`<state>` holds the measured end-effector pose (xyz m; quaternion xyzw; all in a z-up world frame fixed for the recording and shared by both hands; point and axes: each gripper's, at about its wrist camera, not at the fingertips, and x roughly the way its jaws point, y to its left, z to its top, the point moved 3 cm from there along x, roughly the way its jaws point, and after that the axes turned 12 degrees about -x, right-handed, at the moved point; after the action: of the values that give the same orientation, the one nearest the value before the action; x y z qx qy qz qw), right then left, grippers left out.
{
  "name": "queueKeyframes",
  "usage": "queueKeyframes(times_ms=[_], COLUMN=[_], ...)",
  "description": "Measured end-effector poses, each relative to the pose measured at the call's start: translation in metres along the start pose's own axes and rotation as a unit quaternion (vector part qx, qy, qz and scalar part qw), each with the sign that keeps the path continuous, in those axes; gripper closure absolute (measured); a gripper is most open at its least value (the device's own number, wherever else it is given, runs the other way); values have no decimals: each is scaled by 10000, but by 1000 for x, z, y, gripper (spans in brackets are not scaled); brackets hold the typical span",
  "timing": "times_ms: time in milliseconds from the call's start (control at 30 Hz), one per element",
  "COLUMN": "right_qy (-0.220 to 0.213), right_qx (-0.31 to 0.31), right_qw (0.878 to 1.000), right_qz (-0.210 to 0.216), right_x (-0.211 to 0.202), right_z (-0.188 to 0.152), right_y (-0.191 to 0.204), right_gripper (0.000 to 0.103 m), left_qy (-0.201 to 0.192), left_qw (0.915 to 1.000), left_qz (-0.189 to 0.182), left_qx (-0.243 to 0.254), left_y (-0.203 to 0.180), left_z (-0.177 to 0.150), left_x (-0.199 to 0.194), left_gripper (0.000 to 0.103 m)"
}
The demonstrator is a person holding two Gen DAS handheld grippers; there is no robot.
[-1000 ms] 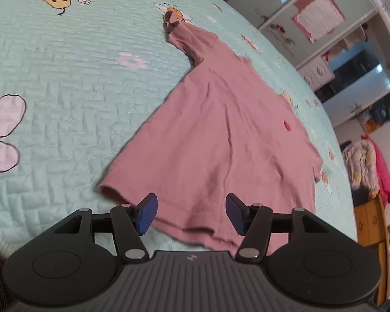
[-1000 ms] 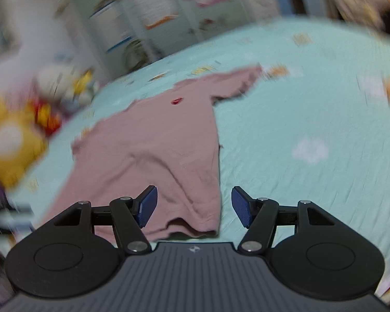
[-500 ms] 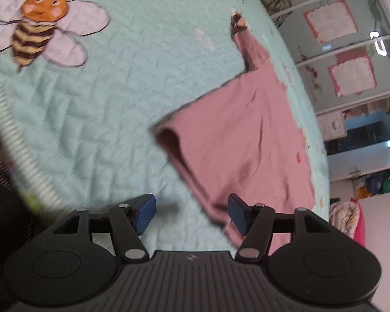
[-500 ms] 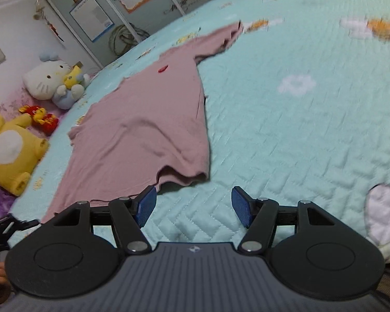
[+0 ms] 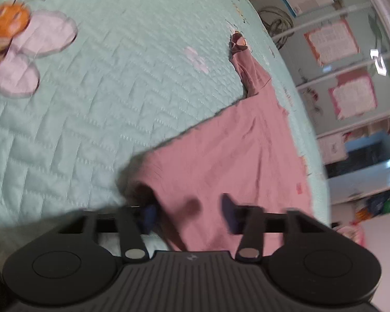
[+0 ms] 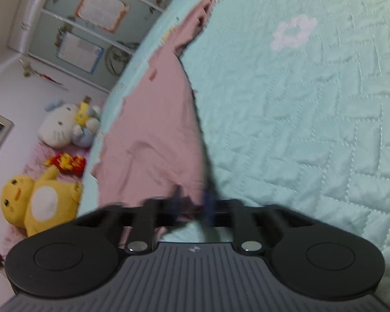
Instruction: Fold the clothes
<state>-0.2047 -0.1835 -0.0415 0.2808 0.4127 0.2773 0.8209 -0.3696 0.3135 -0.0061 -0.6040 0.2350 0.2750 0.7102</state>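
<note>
The pink shirt lay spread on the quilted bedspread, hem nearest both grippers. The left gripper had just been closing, hem corner between its fingers, which had not visibly met. The right gripper had just been closing and pinched the opposite hem corner. Risk: the left's shallow bite could slip on lifting, skewing the fold.
</note>
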Motion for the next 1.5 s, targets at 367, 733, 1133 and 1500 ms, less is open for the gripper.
queueKeyframes(times_ms=[367,733,1133,1500], right_qy=[-85,-25,-313,153], right_qx=[-142,-1161,-6151,-7197], right_qw=[9998,9871,7736,6708], right_qz=[-61,-1101,-1491,-1782], right_x=[-40,-48,-6,32], right_z=[19,14,-58,-84], right_y=[-1,8,138,135], right_gripper=[100,89,54,54], left_qy=[-402,-242,-677,-604], left_qw=[9962,9975,9507,9311], left_qz=[208,393,469,642], left_qx=[743,544,2989,3541], left_y=[-6,16,-33,-40], left_z=[3,-4,-74,-89], left_x=[-35,-40,-65,-44], left_gripper=[95,69,51,46])
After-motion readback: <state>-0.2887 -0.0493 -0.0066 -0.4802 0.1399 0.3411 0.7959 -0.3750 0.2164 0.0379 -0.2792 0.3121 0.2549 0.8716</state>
